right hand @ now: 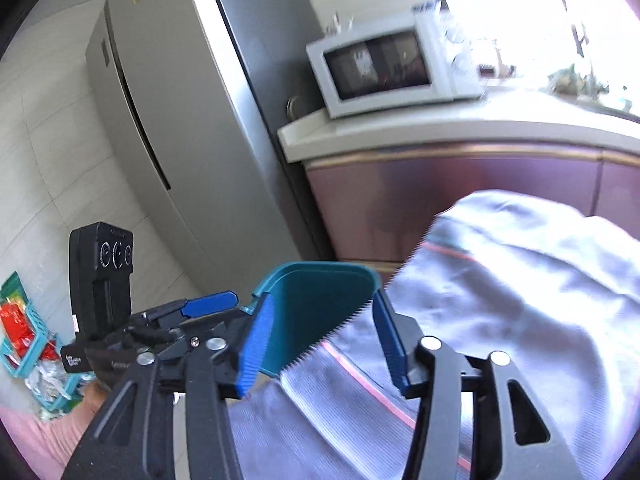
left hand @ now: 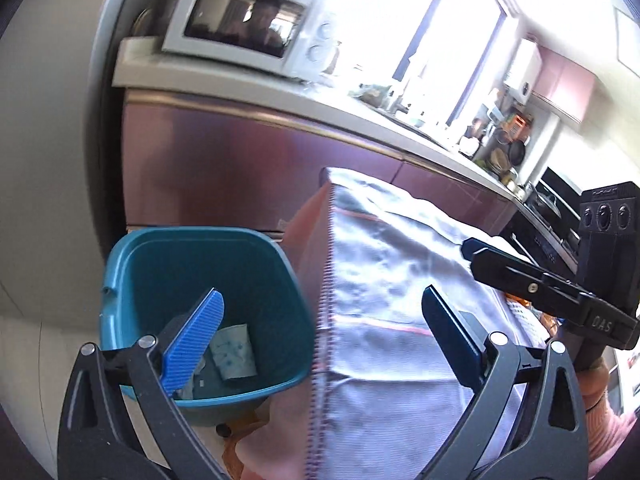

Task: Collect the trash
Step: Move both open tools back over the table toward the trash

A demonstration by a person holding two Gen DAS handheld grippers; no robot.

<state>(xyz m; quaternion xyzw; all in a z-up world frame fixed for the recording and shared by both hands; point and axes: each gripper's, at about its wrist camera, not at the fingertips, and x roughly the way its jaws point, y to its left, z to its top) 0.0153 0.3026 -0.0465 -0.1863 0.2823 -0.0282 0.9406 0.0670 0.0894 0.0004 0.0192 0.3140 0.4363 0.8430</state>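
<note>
Trash in the form of a crumpled white wrapper with pale blue print (left hand: 233, 352) is seen lying at the bottom of a teal plastic waste bin (left hand: 160, 264), below and just ahead of the left gripper (left hand: 324, 330). A large grey-lilac cloth with a thin red stripe and a stitched edge (left hand: 400, 280) is draped over a raised surface directly in front of both grippers, its hanging edge just beside the bin's right wall. The bin is stood on the floor against a glossy maroon cabinet front (left hand: 224, 168), on whose pale counter a white microwave oven (left hand: 248, 28) is set, well ahead of the grippers. The left gripper's jaws are spread wide with nothing held; its left blue pad (left hand: 196, 336) is seen over the bin's mouth and its right pad over the cloth. The right gripper (right hand: 320, 340) is parted about halfway and is likewise empty, with the bin's rim and the cloth's edge seen beyond the gap.
</note>
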